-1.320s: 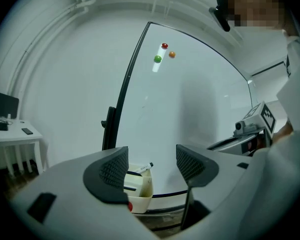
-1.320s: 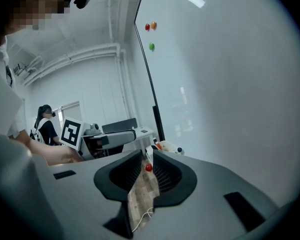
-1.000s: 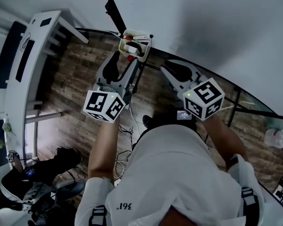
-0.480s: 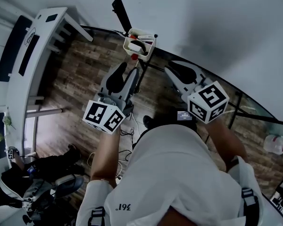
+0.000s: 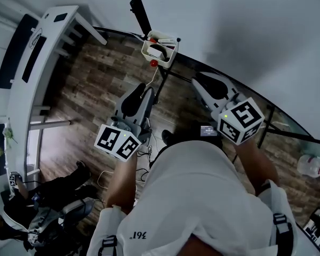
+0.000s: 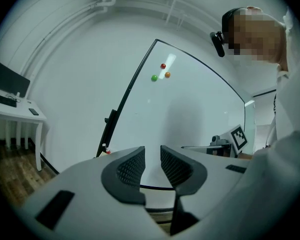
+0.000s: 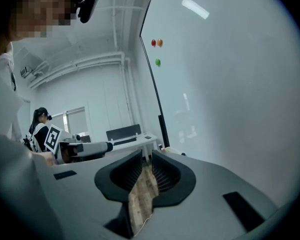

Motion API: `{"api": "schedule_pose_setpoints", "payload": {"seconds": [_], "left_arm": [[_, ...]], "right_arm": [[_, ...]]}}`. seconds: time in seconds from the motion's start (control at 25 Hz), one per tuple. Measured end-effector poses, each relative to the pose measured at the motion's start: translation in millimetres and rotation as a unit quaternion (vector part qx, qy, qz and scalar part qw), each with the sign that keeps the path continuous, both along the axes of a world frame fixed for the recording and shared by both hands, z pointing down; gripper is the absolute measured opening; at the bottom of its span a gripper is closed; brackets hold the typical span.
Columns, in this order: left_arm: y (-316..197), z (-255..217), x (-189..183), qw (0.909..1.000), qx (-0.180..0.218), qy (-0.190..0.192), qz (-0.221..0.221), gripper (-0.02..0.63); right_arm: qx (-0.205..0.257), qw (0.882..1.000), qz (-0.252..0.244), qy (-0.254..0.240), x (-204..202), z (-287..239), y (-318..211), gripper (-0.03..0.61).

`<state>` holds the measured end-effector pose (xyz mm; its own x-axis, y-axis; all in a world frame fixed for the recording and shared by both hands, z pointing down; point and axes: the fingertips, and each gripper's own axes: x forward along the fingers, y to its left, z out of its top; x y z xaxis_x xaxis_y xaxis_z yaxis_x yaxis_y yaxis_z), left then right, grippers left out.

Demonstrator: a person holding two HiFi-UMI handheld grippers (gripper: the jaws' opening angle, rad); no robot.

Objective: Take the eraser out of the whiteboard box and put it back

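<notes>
Far left, a white worktop (image 5: 37,63) stands on the plank floor (image 5: 90,89), well apart from the action.

Next comes the left gripper (image 5: 147,89), pointing level toward the lower edge of the whiteboard (image 5: 245,31). Its jaws have just been closing and now stand narrowly apart with nothing between them.

Beyond its tips, and clearly apart from them, the whiteboard box (image 5: 174,52) hangs at the board's lower edge. The eraser (image 5: 160,50) appears to lie inside it among other small items, which are too small to separate with certainty. A red piece (image 5: 153,63) shows just under the box.

To the right, the right gripper (image 5: 196,82) is held near the board. Its jaws are a slit apart and empty, with floor showing through the gap.

Probable hazards, in the same order:
- **Narrowed left jaws.** These would likely not straddle the eraser. Driven in as they stand, they could shove it deeper or tip it over the rim.
- **Crowded box.** A grasp there might pinch a neighbouring item along with the eraser, or drag one out.
- **Hanging box.** A downward or sideways push from either gripper could unseat it and spill its contents onto the floor.
- **Idle right gripper.** It sits close enough to the board to strike it if the person leans in.
- **Cables (image 5: 141,148).** They lie at the person's feet and could snag a step.
</notes>
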<state>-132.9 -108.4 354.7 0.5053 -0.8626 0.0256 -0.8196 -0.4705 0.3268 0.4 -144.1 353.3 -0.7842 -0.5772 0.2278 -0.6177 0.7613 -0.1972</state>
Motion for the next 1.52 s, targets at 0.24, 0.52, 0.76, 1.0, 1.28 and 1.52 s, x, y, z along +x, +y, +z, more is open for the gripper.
{"api": "schedule_pose_setpoints", "payload": {"seconds": [0.24, 0.52, 0.76, 1.0, 1.28, 1.52], "left_arm": [[11.5, 10.1, -3.5, 0.9997, -0.020, 0.007, -0.007, 0.074], [24.6, 25.2, -2.1, 0.9991, -0.040, 0.013, -0.005, 0.048], [34.8, 41.1, 1.9, 0.9977, -0.066, 0.017, -0.002, 0.036], [40.4, 53.4, 4.6, 0.9962, -0.085, 0.019, 0.001, 0.018], [43.2, 58.4, 13.9, 0.9948, -0.099, 0.022, 0.014, 0.007], [41.8, 57.6, 15.6, 0.9944, -0.102, 0.024, 0.015, 0.006]], "right_arm": [[-0.005, 1.000, 0.003, 0.000, 4.7, 2.1, 4.7, 0.072], [-0.012, 1.000, 0.004, 0.004, 9.0, 11.4, 11.2, 0.069], [-0.032, 0.999, 0.010, 0.009, 15.8, 26.4, 17.6, 0.066], [-0.047, 0.999, 0.018, 0.011, 20.8, 38.3, 21.7, 0.063], [-0.028, 0.999, 0.013, 0.021, 20.4, 35.4, 25.2, 0.038], [-0.001, 0.999, 0.024, 0.025, 23.8, 26.2, 20.3, 0.025]]}}
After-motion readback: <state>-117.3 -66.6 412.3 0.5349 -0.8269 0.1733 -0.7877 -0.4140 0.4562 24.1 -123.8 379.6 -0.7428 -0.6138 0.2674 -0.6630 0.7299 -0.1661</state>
